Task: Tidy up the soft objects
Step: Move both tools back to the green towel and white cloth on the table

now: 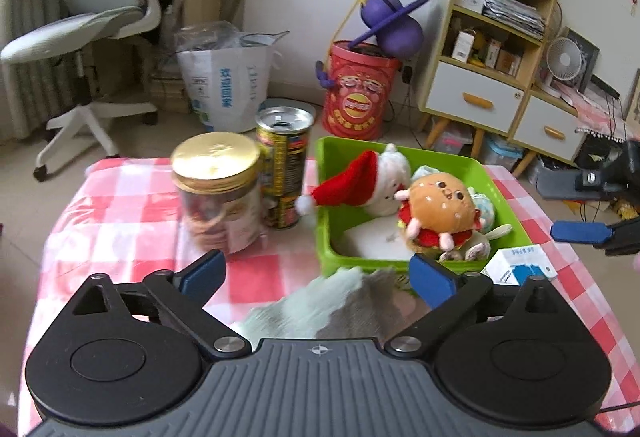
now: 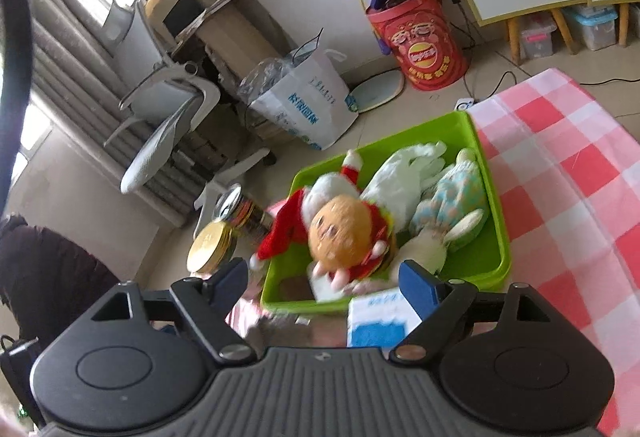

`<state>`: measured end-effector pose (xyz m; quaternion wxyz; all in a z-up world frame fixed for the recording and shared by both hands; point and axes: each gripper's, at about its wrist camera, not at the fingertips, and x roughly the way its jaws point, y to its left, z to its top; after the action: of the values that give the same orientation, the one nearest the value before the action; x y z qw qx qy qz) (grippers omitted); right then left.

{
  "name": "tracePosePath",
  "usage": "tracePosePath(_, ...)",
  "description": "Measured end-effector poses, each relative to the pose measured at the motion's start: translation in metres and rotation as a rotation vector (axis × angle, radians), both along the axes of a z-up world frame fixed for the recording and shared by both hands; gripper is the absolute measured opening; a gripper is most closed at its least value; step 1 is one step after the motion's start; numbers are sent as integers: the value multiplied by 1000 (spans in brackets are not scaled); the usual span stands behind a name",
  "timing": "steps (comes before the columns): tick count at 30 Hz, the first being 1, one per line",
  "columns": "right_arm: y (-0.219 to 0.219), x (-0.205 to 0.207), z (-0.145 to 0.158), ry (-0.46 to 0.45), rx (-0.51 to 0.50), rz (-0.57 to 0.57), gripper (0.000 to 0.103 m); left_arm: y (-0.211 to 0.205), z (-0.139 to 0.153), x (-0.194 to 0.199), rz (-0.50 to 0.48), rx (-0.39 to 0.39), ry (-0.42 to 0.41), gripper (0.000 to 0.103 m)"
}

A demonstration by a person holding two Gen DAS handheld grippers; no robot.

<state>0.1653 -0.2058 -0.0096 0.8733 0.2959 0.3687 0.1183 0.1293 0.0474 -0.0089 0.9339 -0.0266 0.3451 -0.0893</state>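
A green tray [image 1: 326, 237] [image 2: 502, 237] on the red-checked table holds a burger plush [image 1: 438, 211] [image 2: 340, 241], a white plush with a red Santa hat [image 1: 352, 183] [image 2: 288, 227], a pale blue dotted plush [image 2: 456, 197] and white gloves [image 2: 408, 173]. My left gripper [image 1: 318, 275] is open just before the tray's near wall, with a fuzzy mint-and-grey soft toy [image 1: 328, 305] lying between its jaws, not clamped. My right gripper [image 2: 324, 283] is open and empty above the tray's near end; it also shows at the right edge of the left wrist view [image 1: 584, 209].
A gold-lidded cookie jar [image 1: 218, 193] [image 2: 210, 247] and a yellow-black can [image 1: 282, 169] [image 2: 240, 211] stand left of the tray. A white-and-blue box [image 1: 518, 265] [image 2: 378, 321] lies by the tray's near right corner. Beyond the table are a chair, a bag, a red drum and a cabinet.
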Motion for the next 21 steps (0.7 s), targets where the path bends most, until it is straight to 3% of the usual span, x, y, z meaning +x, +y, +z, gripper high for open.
tracePosePath(11,54,-26,-5,7,-43,83,61,29,-22,-35,71,35,15,98)
tracePosePath(21,109,-25,-35,57,-73,162,60,40,-58,-37,44,62,81,97)
